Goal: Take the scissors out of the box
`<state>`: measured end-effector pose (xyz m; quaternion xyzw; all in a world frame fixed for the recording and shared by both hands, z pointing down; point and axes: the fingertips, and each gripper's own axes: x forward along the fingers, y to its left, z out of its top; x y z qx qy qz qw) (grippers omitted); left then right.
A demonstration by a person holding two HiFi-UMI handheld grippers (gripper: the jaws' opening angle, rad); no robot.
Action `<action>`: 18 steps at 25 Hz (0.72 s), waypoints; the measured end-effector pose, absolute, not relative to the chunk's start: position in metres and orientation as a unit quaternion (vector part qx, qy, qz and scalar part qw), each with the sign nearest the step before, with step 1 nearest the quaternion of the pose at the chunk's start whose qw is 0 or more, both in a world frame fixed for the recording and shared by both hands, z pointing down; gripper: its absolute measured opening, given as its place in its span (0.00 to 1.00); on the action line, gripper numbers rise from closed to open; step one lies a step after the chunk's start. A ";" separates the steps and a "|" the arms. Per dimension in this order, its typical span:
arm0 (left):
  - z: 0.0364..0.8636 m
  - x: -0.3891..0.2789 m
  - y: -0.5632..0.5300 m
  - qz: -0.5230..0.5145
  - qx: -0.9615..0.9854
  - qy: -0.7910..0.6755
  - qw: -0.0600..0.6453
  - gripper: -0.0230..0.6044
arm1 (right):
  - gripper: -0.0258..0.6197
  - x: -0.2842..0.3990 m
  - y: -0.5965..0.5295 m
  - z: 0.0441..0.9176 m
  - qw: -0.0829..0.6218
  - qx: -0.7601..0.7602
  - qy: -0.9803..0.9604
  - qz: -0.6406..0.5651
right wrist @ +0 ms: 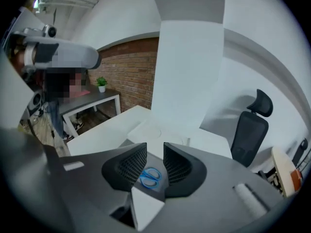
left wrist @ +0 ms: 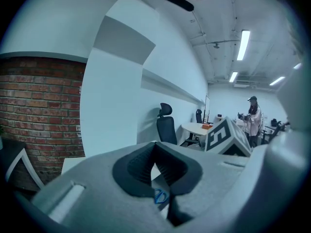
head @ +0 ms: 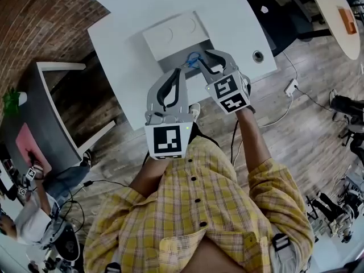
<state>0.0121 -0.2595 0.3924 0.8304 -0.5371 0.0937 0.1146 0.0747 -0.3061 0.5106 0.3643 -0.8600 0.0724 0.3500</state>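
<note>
on the white surface [head: 239, 16] the box [head: 170, 58] lies open, the blue scissors [right wrist: 150, 176] inside. we judge this the reach: right tongs [head: 203, 58] apart just above them, left tongs [head: 181, 73] together, empty. next we must lower and clamp the handles.

- The box [head: 170, 38] sits on the table [head: 125, 21], ahead of the person.
- The scissors [head: 193, 60] lie inside the box.
- The right gripper [head: 206, 60] is above the scissors.
- The left gripper [head: 178, 75] is just left of it, at the box's near edge.
</note>
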 end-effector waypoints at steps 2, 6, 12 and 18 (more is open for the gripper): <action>0.395 0.011 -0.260 0.095 0.830 -0.537 0.117 0.04 | 0.19 0.073 -0.308 0.520 0.374 0.341 -0.860 0.060; 0.401 0.011 -0.259 0.102 0.829 -0.537 0.122 0.04 | 0.19 0.071 -0.305 0.542 0.423 0.286 -0.860 0.026; 0.405 0.011 -0.262 0.105 0.828 -0.536 0.125 0.04 | 0.20 0.072 -0.306 0.580 0.498 0.194 -0.842 -0.072; 0.405 0.006 -0.267 0.092 0.825 -0.543 0.128 0.04 | 0.20 0.070 -0.304 0.620 0.548 0.106 -0.818 -0.140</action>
